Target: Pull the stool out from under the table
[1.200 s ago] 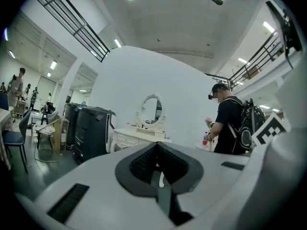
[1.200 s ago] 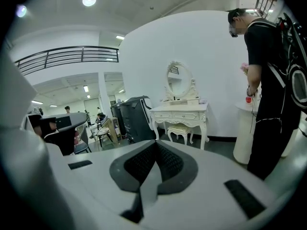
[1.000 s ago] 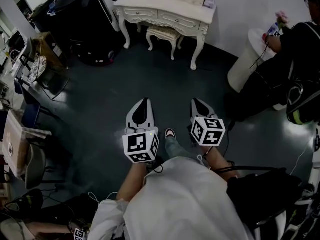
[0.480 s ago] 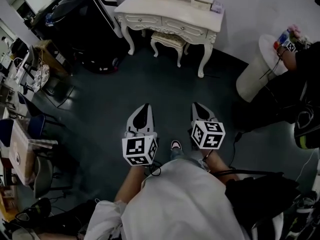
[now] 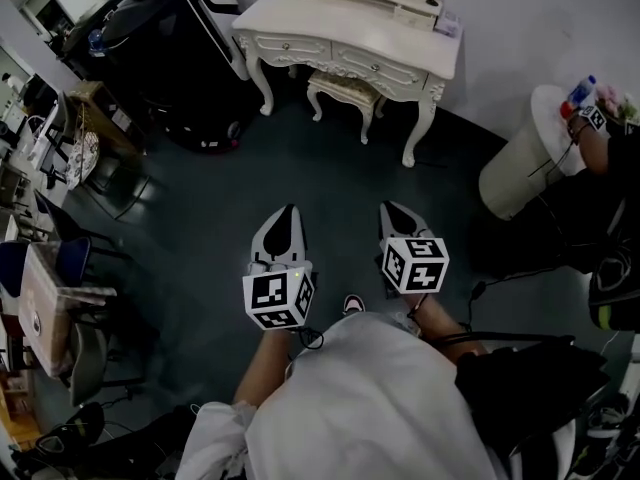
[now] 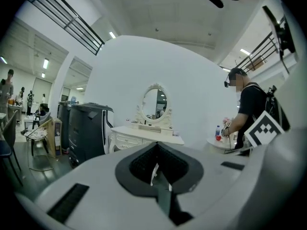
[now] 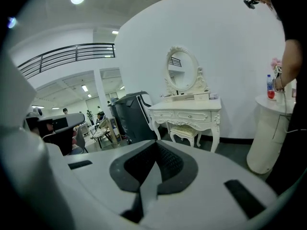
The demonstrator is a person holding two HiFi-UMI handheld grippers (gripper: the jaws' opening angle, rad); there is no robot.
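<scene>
The dark floor (image 5: 300,158) runs ahead of me to a white wall. The stool (image 5: 345,86) stands between the front legs of the white table (image 5: 340,28), partly under it. My left claw (image 5: 287,213) and right claw (image 5: 393,211) hang side by side, well apart from it, jaws together and empty.

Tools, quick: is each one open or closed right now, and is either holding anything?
Left tool: closed, nothing between its jaws.
Right tool: closed, nothing between its jaws.
</scene>
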